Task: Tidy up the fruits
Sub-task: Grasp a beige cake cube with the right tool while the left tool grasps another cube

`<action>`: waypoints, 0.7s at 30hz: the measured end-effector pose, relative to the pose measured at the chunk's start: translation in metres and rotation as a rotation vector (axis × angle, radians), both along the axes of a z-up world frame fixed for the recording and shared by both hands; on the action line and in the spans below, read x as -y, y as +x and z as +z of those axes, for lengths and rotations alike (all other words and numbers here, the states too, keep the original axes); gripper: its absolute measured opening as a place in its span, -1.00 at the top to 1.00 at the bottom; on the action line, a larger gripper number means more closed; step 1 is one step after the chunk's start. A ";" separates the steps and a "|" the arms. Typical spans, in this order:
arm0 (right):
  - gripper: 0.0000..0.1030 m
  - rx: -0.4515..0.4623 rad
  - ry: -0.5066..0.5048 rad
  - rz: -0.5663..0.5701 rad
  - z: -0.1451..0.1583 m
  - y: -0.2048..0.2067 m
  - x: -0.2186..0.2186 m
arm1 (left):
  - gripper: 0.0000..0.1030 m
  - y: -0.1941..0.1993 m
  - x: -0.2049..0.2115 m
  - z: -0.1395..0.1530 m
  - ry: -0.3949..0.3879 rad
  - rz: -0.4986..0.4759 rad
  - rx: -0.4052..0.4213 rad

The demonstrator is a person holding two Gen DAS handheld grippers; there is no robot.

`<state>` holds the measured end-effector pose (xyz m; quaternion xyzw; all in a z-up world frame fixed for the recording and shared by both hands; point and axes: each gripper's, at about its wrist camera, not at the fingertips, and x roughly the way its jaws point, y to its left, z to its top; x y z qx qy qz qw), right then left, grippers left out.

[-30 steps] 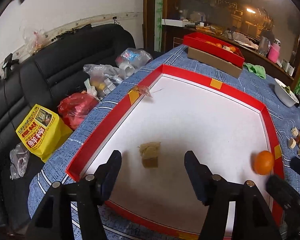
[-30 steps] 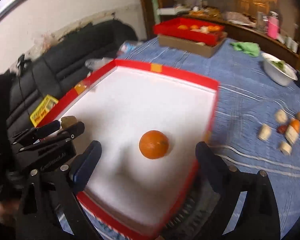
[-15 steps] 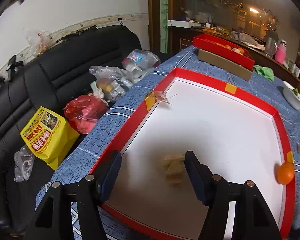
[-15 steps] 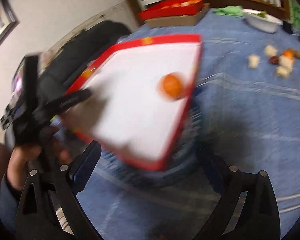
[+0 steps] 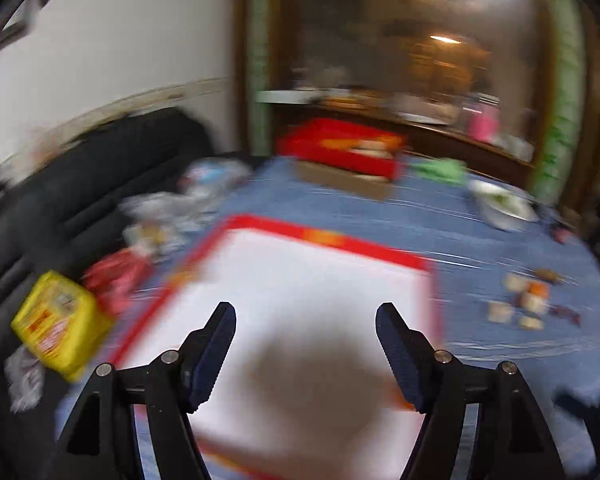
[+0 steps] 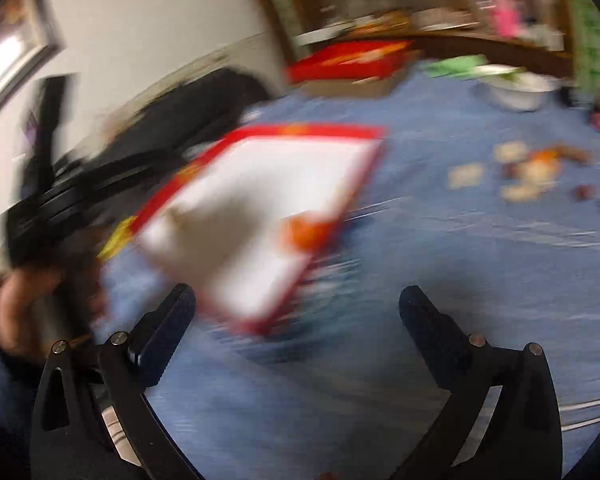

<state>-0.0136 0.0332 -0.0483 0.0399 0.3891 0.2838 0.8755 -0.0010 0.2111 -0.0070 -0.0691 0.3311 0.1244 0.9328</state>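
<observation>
Both grippers empty, pulling clear of the red-rimmed white tray (image 5: 380, 252).
Left gripper (image 5: 306, 344) and right gripper (image 6: 296, 326) jaws just widened, nothing between; round orange fruit (image 6: 304, 232) left inside, seemingly sorted.

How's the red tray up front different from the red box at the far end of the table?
The red tray is wide, with a white floor, and holds one orange. The red box looks smaller and sits on a brown cardboard box, holding several blurred items. Both are red-rimmed and rest on the blue tablecloth.

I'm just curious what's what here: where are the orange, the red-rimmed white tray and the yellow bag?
orange (image 6: 305, 233): right wrist view, its blurred middle.
red-rimmed white tray (image 5: 320, 236): left wrist view, far red rim.
yellow bag (image 5: 58, 322): left wrist view, printed front.
</observation>
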 end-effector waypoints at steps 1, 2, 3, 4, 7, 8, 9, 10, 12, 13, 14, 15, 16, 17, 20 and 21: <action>-1.00 0.008 -0.011 -0.056 0.003 0.010 0.020 | -0.37 0.009 0.020 -0.001 -0.007 -0.051 -0.009; -1.00 0.007 -0.018 -0.112 0.004 0.021 0.040 | -0.37 0.016 0.034 -0.002 -0.009 -0.082 -0.017; -1.00 0.002 -0.025 -0.177 0.005 0.034 0.063 | -0.37 0.027 0.053 -0.005 -0.013 -0.126 -0.032; -0.99 -0.002 -0.042 -0.219 0.006 0.043 0.077 | -0.37 0.036 0.070 -0.008 -0.009 -0.155 -0.041; -0.99 -0.015 -0.088 -0.313 0.003 0.073 0.108 | -0.37 0.063 0.110 -0.022 0.011 -0.211 -0.085; -0.98 -0.017 -0.099 -0.323 0.003 0.081 0.114 | -0.33 0.069 0.117 -0.027 0.012 -0.216 -0.103; -0.95 -0.020 -0.116 -0.332 0.000 0.091 0.116 | -0.30 0.076 0.121 -0.032 0.025 -0.201 -0.114; -0.85 -0.022 -0.129 -0.329 -0.001 0.096 0.117 | -0.30 0.079 0.123 -0.037 0.032 -0.187 -0.122; -0.79 -0.024 -0.165 -0.315 -0.007 0.111 0.112 | -0.30 0.081 0.117 -0.041 0.008 -0.165 -0.130; -0.72 -0.031 -0.176 -0.305 -0.011 0.111 0.109 | -0.30 0.084 0.112 -0.041 -0.004 -0.159 -0.126; -0.69 -0.039 -0.186 -0.286 -0.014 0.117 0.104 | -0.30 0.085 0.109 -0.041 -0.010 -0.148 -0.120; -0.68 -0.038 -0.199 -0.272 -0.019 0.119 0.099 | -0.30 0.085 0.106 -0.040 -0.015 -0.143 -0.113; -0.67 -0.035 -0.212 -0.263 -0.022 0.124 0.093 | -0.30 0.087 0.106 -0.040 -0.015 -0.146 -0.112; -0.64 -0.035 -0.224 -0.252 -0.025 0.129 0.086 | -0.30 0.090 0.107 -0.040 -0.012 -0.155 -0.111; -0.30 -0.039 -0.267 -0.230 -0.032 0.138 0.071 | -0.30 0.101 0.116 -0.046 -0.003 -0.184 -0.126; 0.10 -0.047 -0.288 -0.226 -0.035 0.141 0.067 | -0.30 0.104 0.119 -0.048 -0.002 -0.193 -0.134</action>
